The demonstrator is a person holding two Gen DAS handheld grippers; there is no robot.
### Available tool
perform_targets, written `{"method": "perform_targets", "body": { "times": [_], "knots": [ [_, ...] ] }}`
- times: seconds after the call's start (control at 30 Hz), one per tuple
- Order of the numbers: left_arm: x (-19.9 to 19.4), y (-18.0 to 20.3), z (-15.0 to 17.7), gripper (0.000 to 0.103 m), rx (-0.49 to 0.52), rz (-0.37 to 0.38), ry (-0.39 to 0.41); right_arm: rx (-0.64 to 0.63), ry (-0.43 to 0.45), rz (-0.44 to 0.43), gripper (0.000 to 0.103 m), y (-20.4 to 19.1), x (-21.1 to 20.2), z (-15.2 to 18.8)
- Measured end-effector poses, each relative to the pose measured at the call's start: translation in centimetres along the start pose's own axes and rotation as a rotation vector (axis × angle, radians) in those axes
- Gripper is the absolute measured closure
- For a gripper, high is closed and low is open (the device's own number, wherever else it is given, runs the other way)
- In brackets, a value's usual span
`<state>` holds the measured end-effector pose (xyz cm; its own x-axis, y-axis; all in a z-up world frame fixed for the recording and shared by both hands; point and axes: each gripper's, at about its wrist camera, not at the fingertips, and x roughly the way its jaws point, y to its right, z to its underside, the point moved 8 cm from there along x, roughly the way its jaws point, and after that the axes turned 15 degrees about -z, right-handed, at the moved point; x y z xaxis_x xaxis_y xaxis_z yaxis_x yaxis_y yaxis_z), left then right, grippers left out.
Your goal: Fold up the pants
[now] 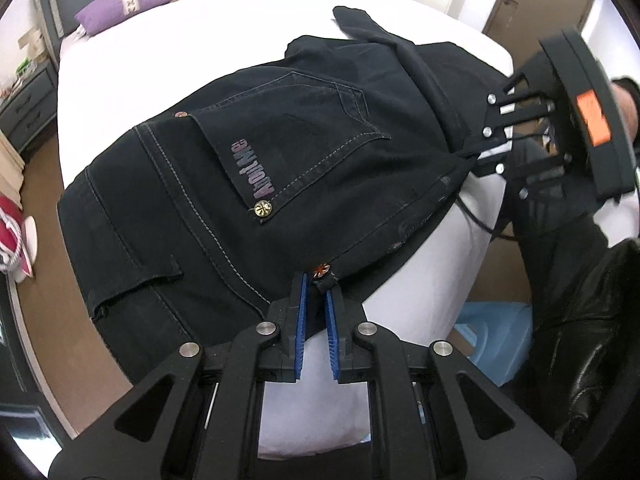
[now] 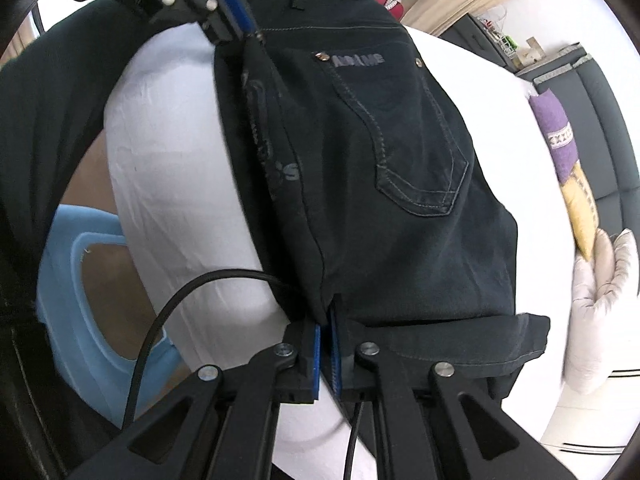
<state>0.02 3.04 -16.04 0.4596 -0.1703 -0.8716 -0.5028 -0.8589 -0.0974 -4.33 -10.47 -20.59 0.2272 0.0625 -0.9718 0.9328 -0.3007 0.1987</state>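
Observation:
Black pants (image 1: pixel 280 140) lie folded on the white bed (image 1: pixel 240 20), back pocket up, and overhang its near edge. My left gripper (image 1: pixel 318 284) is shut on the waistband corner beside a rivet, the cloth pinched between its blue pads. In the same view my right gripper (image 1: pixel 480 152) grips the pants' edge at the right. In the right wrist view the right gripper (image 2: pixel 326 320) is shut on a folded edge of the pants (image 2: pixel 380 160), and the left gripper (image 2: pixel 248 32) holds the waistband at the top left.
Purple and yellow pillows (image 1: pixel 124 4) and a white duvet (image 2: pixel 600 300) lie at the bed's far end. A light blue plastic item (image 2: pixel 76 280) stands on the floor beside the bed. A black cable (image 2: pixel 160 312) loops near the right gripper. A person's dark jacket (image 1: pixel 580 320) is close.

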Motion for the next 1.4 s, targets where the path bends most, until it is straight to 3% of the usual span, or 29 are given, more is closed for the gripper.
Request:
{"method": "perform_targets", "body": {
  "times": [0.23, 0.37, 0.53, 0.63, 0.67, 0.73, 0.77, 0.8, 0.87, 0.93, 1.0, 1.13, 1.2, 1.33, 1.4],
  "knots": [
    [-3.5, -1.4, 0.3, 0.091, -0.023, -0.019, 0.014, 0.055, 0.021, 0.022, 0.094, -0.3, 0.1, -0.1],
    [-5.0, -1.2, -2.2, 0.091, -0.076, -0.016, 0.077, 0.079, 0.028, 0.034, 0.094, -0.2, 0.2, -0.2],
    [-2.1, 2.6, -7.0, 0.091, -0.126, 0.047, 0.119, 0.129, 0.05, 0.053, 0.093, 0.0, 0.2, -0.1],
    [2.1, 4.4, -8.5, 0.091, -0.167, 0.058, 0.05, 0.186, 0.085, 0.059, 0.09, 0.4, -0.2, 0.1],
    [4.2, 5.1, -8.4, 0.091, -0.171, 0.038, -0.002, 0.205, 0.097, 0.061, 0.083, 0.5, -0.5, 0.2],
    [5.5, 5.4, -8.3, 0.091, -0.197, 0.023, -0.015, 0.274, 0.142, 0.063, 0.06, 1.1, -1.6, 1.1],
    [5.6, 5.3, -8.2, 0.091, -0.232, 0.039, -0.007, 0.312, 0.167, 0.045, 0.039, 1.3, -2.2, 1.6],
    [5.6, 5.0, -8.1, 0.091, -0.263, 0.062, -0.008, 0.378, 0.222, -0.013, 0.034, 1.5, -3.2, 2.5],
    [5.7, 4.5, -7.9, 0.091, -0.317, 0.108, -0.011, 0.495, 0.311, -0.122, 0.034, 2.0, -4.8, 4.0],
    [5.7, 4.5, -7.9, 0.091, -0.33, 0.119, -0.008, 0.693, 0.473, -0.328, 0.034, 4.1, -7.0, 6.1],
    [5.9, 4.6, -8.2, 0.091, -0.329, 0.109, -0.015, 0.887, 0.656, -0.451, 0.034, 8.0, -9.2, 8.7],
    [6.2, 4.7, -7.8, 0.091, -0.333, 0.099, -0.023, 1.208, 0.937, -0.505, 0.037, 17.4, -10.4, 14.6],
    [6.4, 4.6, -7.4, 0.091, -0.341, 0.1, -0.024, 1.356, 1.041, -0.541, 0.046, 21.8, -9.3, 17.2],
    [6.5, 4.4, -7.0, 0.091, -0.344, 0.091, -0.032, 1.586, 1.174, -0.578, 0.047, 28.3, -5.9, 20.7],
    [6.6, 4.4, -7.1, 0.091, -0.345, 0.09, -0.038, 1.69, 1.179, -0.596, 0.047, 31.0, -3.3, 21.9]
  ]
}}
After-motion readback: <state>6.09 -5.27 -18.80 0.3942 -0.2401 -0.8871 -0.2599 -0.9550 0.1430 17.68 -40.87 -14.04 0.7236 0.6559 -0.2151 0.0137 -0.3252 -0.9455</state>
